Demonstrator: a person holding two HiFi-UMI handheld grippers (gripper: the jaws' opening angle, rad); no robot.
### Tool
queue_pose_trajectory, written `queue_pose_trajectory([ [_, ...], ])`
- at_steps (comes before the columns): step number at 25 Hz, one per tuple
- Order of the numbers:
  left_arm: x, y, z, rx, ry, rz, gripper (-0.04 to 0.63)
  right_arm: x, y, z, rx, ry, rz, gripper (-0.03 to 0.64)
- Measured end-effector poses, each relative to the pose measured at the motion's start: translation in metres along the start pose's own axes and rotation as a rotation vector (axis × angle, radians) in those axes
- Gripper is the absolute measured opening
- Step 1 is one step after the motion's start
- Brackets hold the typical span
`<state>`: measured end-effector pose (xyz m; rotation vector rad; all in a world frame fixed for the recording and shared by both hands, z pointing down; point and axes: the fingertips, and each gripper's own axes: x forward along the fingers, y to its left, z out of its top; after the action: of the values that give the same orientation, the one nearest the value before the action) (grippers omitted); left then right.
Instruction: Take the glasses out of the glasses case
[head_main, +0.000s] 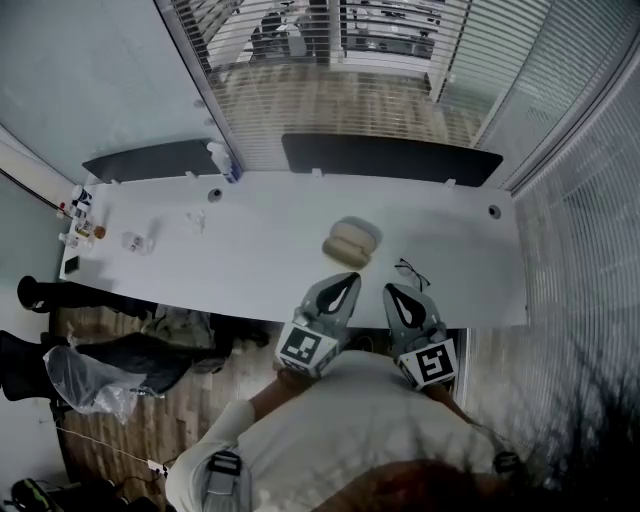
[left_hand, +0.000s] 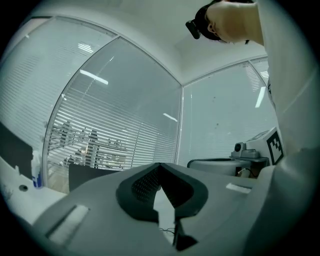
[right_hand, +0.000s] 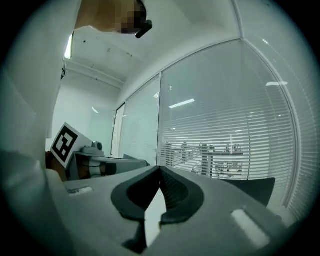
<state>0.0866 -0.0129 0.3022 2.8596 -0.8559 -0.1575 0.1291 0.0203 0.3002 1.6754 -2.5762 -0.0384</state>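
Observation:
A beige glasses case lies mid-table in the head view; it looks open, showing two rounded halves. Dark-framed glasses rest on the white table just right of the case, near the front edge. My left gripper hovers at the front edge below the case, jaws shut and empty. My right gripper is beside it, left of the glasses, also shut and empty. Both gripper views look level at glass walls: the left gripper and the right gripper show closed pads with nothing between them.
A white bottle stands at the table's far edge and small items cluster at its left end. Dark panels line the back, with blinds behind. A plastic bag lies on the floor at the left.

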Motion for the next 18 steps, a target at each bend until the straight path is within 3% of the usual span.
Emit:
queue_pose_trajectory([
  [5, -0.002, 0.003, -0.001, -0.008, 0.019, 0.006, 0.003, -0.001, 0.007, 0.018, -0.013, -0.045, 0.001, 0.002],
  [18, -0.001, -0.009, -0.003, -0.041, 0.037, -0.018, 0.003, -0.009, 0.006, 0.02, 0.012, -0.042, -0.012, 0.0],
])
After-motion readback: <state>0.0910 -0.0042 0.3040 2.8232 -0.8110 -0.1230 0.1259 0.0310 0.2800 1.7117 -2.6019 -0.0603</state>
